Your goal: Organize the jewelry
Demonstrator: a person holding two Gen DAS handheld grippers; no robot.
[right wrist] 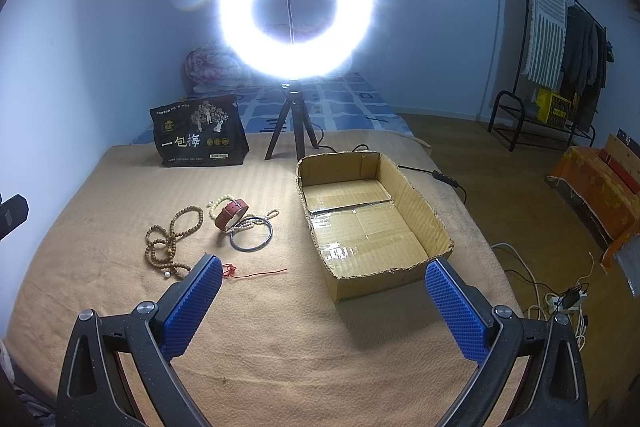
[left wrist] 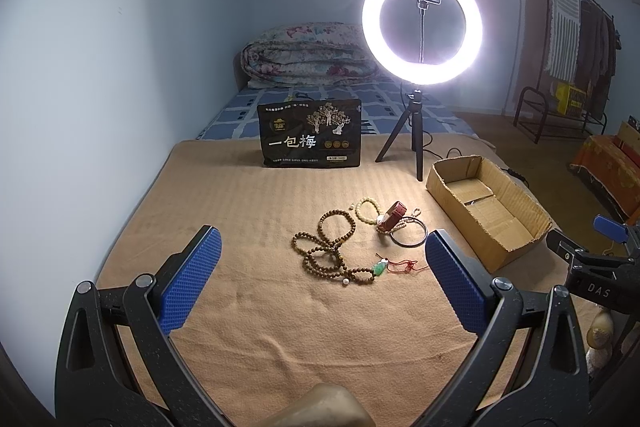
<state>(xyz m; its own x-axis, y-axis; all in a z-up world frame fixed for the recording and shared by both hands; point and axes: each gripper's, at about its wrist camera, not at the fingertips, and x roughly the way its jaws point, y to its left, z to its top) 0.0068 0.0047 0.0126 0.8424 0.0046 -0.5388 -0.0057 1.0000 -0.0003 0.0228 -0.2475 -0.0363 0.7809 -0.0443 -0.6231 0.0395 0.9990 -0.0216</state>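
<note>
You are holding your left gripper point(left wrist: 320, 279) spread wide, gripping nothing, above the tan blanket point(left wrist: 248, 211). Ahead, the brown bead strand point(left wrist: 332, 247), red watch point(left wrist: 394, 215) and metal bangle point(left wrist: 408, 233) are lying clustered. Rightward, the cardboard box point(right wrist: 416, 195) is sitting open while your right gripper point(right wrist: 322, 303) is hovering spread before it.

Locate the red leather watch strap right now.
In the left wrist view the red leather watch strap lies on the tan blanket, between the pale bead bracelet and metal bangle.
</note>
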